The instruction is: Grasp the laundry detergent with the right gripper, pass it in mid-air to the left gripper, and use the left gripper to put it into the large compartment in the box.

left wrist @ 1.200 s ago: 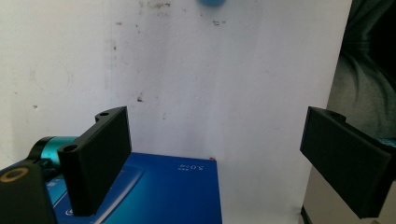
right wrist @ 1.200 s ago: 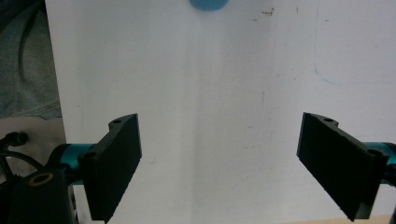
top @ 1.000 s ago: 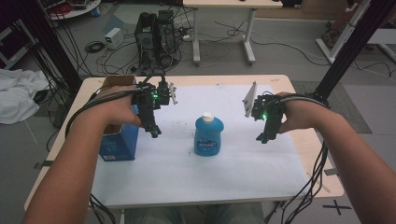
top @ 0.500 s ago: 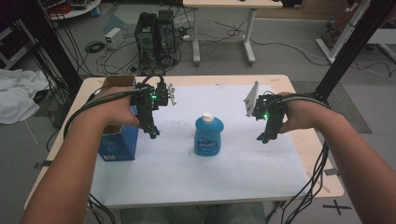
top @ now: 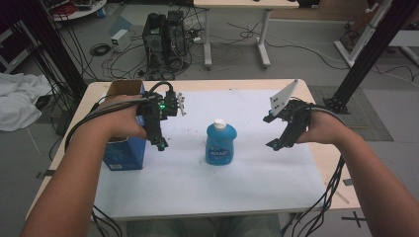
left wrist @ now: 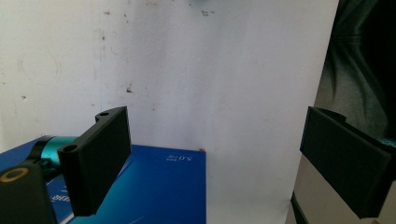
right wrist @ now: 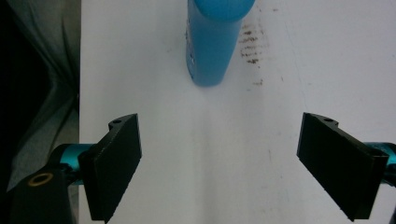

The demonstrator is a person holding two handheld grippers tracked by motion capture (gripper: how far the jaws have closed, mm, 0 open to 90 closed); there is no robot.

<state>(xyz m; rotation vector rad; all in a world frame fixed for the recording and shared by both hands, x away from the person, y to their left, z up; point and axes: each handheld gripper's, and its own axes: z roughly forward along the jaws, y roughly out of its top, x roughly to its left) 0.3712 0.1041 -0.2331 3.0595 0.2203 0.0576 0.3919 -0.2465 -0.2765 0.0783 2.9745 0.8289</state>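
Bottle (top: 221,143) of blue liquid with a white cap stands upright at the middle of a white table (top: 197,187), untouched. The left gripper (top: 160,143) hovers to its left, jaws spread wide and empty, just above a blue box (top: 123,154) at the table's left edge. The right gripper (top: 274,144) hangs to the bottle's right, jaws also wide and empty, pointing toward it. Nothing is grasped yet; by the look of it the work has barely begun, with reaching and closing still ahead.
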